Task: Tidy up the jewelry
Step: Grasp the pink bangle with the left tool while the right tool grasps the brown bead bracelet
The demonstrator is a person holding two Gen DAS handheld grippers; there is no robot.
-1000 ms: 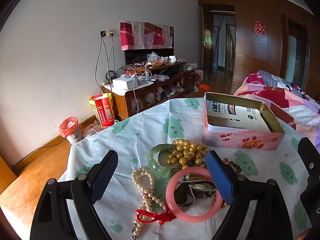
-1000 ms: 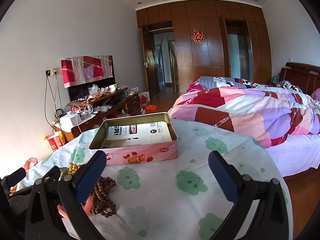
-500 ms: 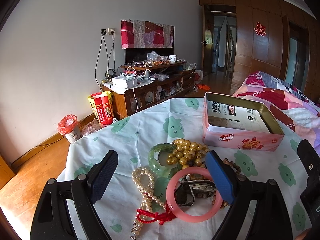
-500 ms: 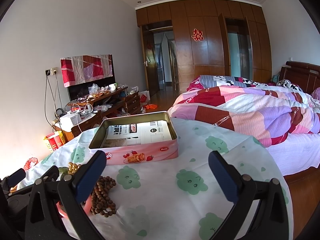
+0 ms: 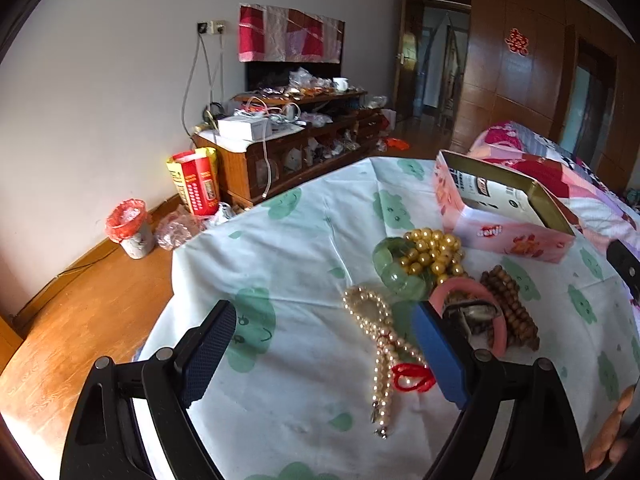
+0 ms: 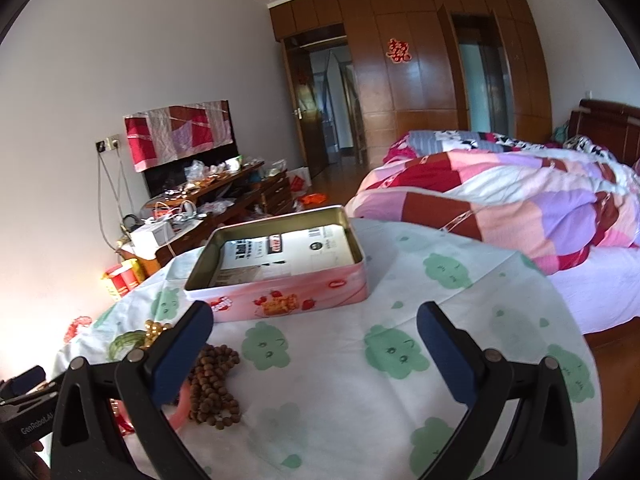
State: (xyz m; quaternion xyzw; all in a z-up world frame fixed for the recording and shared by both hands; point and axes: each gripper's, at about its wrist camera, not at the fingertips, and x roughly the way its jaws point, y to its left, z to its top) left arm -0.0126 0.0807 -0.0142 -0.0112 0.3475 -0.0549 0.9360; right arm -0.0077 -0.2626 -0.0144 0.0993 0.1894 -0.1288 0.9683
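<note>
A heap of jewelry lies on the round table. In the left wrist view I see a pearl necklace with a red cord, a green bangle, gold beads, a pink bangle and brown wooden beads. An open pink tin stands behind them. My left gripper is open, to the left of the heap, its right finger beside the pearls. My right gripper is open over bare cloth, in front of the tin, with the wooden beads by its left finger.
The table carries a white cloth with green prints. A bed with a patchwork quilt lies to the right. A cluttered wooden cabinet, a red bag and a small bin stand by the left wall.
My left gripper has swung to the left and tilted, so the heap now sits at its right finger instead of between the fingers. The right gripper has dipped slightly towards the table.
</note>
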